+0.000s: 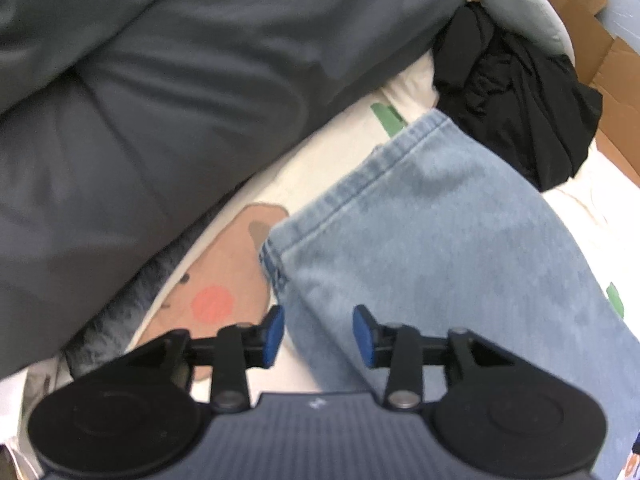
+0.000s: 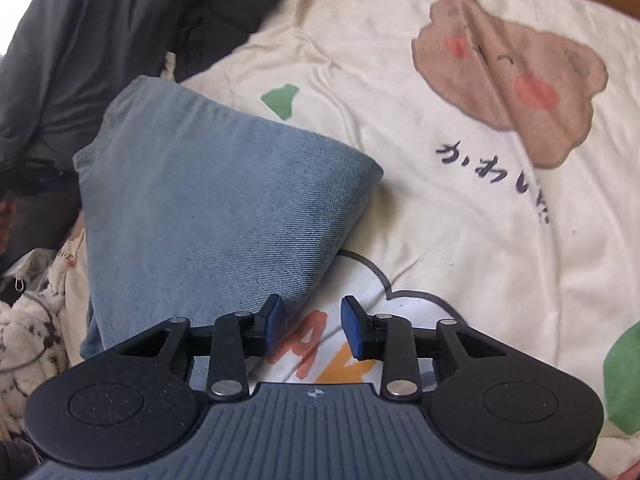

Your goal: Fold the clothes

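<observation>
Left wrist view: left gripper [image 1: 318,336] jaws released, nothing pinched, hanging over the folded jeans [image 1: 440,248]. Right gripper [image 2: 312,328] jaws parted too, at the denim's edge. Jeans lie on the cartoon-print bedsheet [image 2: 440,208], black garment [image 1: 516,92] beyond.

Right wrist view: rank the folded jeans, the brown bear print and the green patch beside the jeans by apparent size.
1. Folded jeans, though they lie nearest the camera, which inflates them.
2. Brown bear print.
3. Green patch, clearly smallest.
</observation>
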The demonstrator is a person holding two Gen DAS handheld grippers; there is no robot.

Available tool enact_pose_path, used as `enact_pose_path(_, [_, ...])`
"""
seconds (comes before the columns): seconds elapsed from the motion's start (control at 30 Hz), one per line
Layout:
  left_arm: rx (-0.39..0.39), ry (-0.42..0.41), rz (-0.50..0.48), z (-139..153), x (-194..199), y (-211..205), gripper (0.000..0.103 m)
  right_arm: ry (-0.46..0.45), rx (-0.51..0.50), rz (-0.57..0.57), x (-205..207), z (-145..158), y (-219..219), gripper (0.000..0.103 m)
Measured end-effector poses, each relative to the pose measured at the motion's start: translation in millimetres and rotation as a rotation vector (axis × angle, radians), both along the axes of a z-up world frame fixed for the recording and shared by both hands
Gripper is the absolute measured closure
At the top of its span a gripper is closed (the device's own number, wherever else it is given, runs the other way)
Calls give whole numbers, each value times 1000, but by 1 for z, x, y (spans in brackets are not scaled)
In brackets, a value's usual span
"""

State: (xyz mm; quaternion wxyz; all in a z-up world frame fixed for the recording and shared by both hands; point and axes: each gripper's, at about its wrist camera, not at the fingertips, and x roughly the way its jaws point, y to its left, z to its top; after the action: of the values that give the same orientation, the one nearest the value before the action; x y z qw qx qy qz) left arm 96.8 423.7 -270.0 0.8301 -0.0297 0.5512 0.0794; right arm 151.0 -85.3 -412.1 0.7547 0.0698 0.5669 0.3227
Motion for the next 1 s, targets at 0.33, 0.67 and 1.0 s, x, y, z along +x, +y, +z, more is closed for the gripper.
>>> enact_pose_path(0.33, [-21,53,33,-15,-26,6,56,123,168,-84,12,-17,-1,84])
enact_pose_path(0.67, [-70,59,39,-16,-38,7,56,215,230,-158,16,-29,-9,77])
enact_pose_path(1.0, [-90,58,41,-19,-44,1,56,221,342,-153,18,-26,-19,90])
